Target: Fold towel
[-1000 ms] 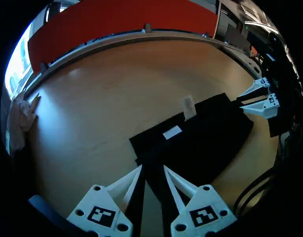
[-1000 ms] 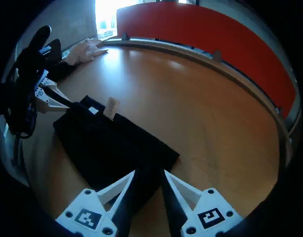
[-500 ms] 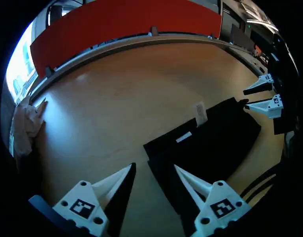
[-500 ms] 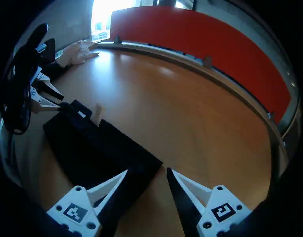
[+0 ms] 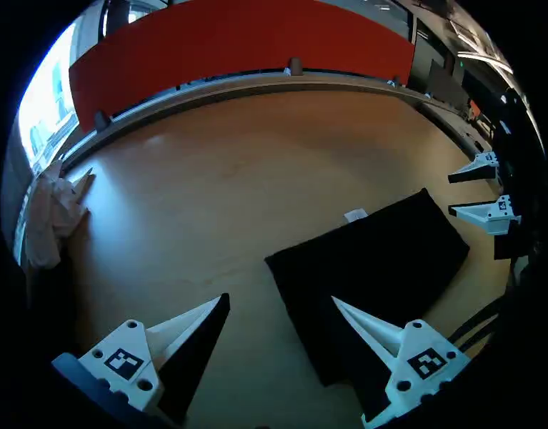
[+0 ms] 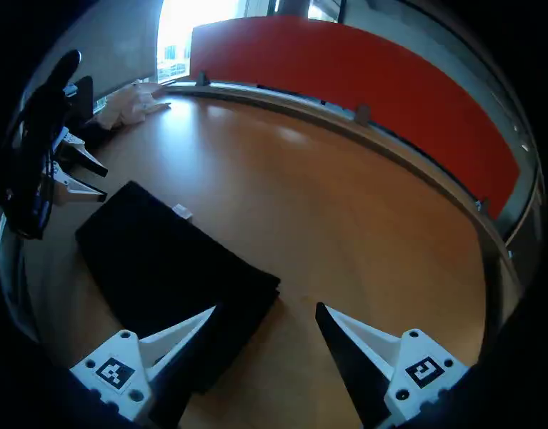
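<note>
Black towel [image 5: 374, 264] lies folded on table [image 5: 202, 186]. Left gripper [image 5: 279, 298] spread wide, empty; right gripper [image 6: 266, 306] likewise. White tab [image 5: 356, 214], perhaps label, at towel's edge.

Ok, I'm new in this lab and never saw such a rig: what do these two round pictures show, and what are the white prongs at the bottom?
No robot arm: a person holds a two-finger claw in each hand, with a fisheye camera riding on each. One picture looks along the left claw, the other along the right claw; the white prongs are each claw's own fingers. Both claws are open and hold nothing. On the wooden table lies a folded black towel with a small white tag at its edge. A pale crumpled cloth lies near the table's edge.
</note>
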Available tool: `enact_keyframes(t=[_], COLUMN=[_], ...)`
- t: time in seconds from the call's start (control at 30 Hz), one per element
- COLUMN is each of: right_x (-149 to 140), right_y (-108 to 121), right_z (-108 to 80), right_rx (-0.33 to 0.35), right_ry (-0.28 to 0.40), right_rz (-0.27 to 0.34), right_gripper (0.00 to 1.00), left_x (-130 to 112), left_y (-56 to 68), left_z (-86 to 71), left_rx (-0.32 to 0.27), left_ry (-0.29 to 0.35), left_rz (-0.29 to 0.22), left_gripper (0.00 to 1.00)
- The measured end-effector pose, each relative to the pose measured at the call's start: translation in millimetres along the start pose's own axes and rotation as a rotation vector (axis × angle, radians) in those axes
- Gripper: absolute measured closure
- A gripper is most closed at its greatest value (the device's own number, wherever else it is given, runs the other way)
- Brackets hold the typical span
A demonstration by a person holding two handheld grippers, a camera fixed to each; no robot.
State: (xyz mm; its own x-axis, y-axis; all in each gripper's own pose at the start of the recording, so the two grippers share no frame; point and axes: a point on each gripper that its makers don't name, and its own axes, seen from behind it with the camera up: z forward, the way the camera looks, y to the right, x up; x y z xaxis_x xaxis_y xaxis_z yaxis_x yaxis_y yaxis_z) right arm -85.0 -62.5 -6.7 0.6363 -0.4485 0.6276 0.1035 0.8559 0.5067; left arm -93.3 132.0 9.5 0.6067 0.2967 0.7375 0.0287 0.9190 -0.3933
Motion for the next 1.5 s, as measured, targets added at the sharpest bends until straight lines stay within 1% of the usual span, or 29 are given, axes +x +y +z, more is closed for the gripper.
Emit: enact_keyframes(t=[0.17,0.27,0.4,0.5,0.77,1.0,1.1,1.27,1.5], right_x=[-2,-4,-10,-16,-30,-37,-37,-36,-36], right_y=[-5,-10,-16,-21,-31,-35,-35,-39,-47], right_z=[-5.7,-10.8,-18.1,-24.4,-43.4,-51.9,-52.9,-54.2,-53.7], right_rx=[0.01,0.018,0.024,0.026,0.031,0.029,0.031,0.045,0.075], right_ry=[0.004,0.006,0.004,0.002,0.001,0.002,0.003,0.008,0.01], right_rz=[0.005,0.008,0.014,0.018,0.038,0.051,0.052,0.04,0.011], right_gripper=[0.01,0.01,0.01,0.01,0.01,0.01,0.01,0.01,0.01], left_x=[-2,-5,-15,-24,-47,-60,-63,-67,-79], left_y=[3.2,3.2,4.9,8.3,15.2,18.4,18.2,14.5,9.1], left_z=[-4.0,-8.0,-12.8,-17.5,-32.1,-40.4,-42.4,-48.3,-63.0], left_rx=[-0.005,0.003,0.006,0.003,0.004,0.004,0.007,0.027,0.056], left_ry=[0.002,0.006,-0.002,-0.007,-0.015,-0.018,-0.017,-0.009,-0.002], left_rz=[0.003,0.007,0.008,-0.001,-0.044,-0.071,-0.077,-0.092,-0.149], left_gripper=[0.06,0.06,0.06,0.06,0.06,0.06,0.06,0.06,0.06])
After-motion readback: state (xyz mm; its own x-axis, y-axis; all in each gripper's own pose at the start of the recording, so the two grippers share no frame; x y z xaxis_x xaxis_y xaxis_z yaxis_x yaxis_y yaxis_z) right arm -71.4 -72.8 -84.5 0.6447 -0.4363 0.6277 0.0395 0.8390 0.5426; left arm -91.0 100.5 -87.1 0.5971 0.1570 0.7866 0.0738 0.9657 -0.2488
